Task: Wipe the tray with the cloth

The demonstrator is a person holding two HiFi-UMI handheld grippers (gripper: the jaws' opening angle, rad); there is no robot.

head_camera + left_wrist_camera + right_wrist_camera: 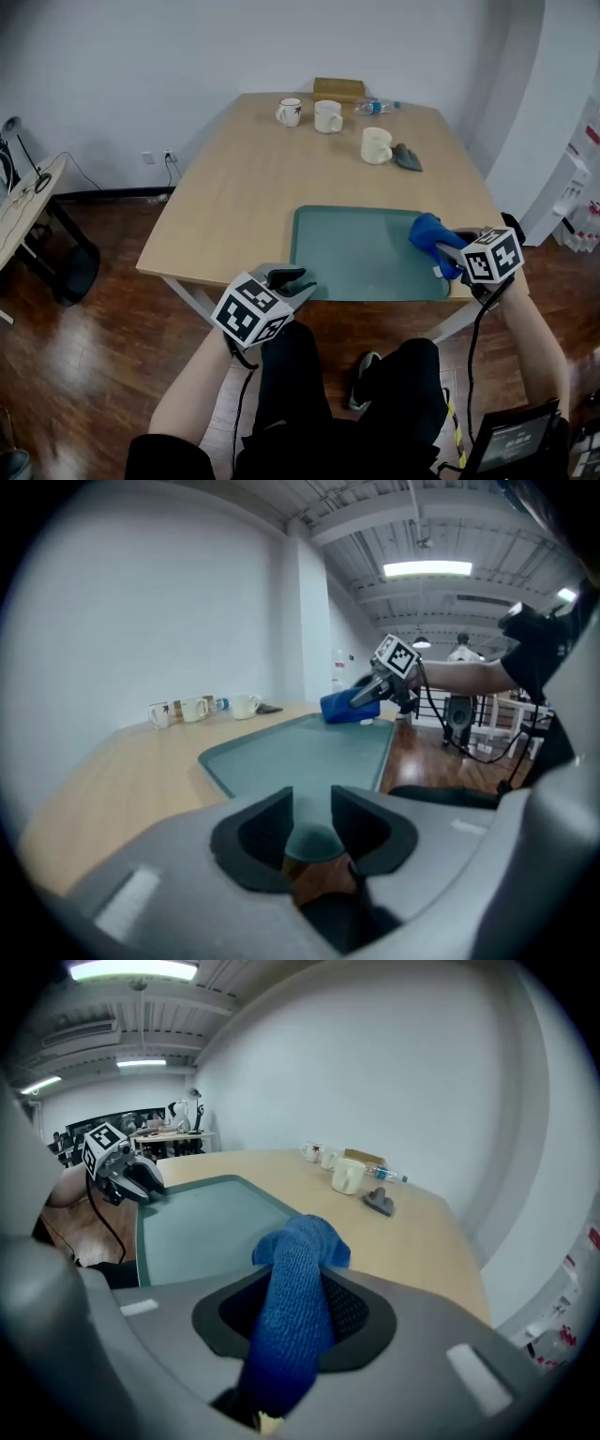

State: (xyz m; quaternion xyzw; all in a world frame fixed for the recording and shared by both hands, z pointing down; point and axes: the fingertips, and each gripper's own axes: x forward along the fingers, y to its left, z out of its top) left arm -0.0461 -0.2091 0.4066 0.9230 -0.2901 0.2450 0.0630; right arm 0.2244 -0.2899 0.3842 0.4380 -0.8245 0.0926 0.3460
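The teal tray (361, 253) lies flat at the near edge of the wooden table (244, 197). My left gripper (298, 281) sits at the tray's near left corner, and in the left gripper view the rounded tray corner (312, 842) sits clamped between the jaws of the left gripper (311, 817). A bunched blue cloth (431, 234) hangs at the tray's right end, my right gripper (448, 251) shut on it. From the right gripper (300, 1312), the cloth (298, 1283) juts forward over the tray (197, 1222). Whether the cloth touches the tray is unclear.
At the far side of the table stand three white mugs (289, 112) (327, 116) (376, 145), a small grey object (407, 157), a plastic bottle (377, 106) and a wooden box (339, 89). The person's legs (375, 375) are below the near table edge. A side desk (23, 202) stands far left.
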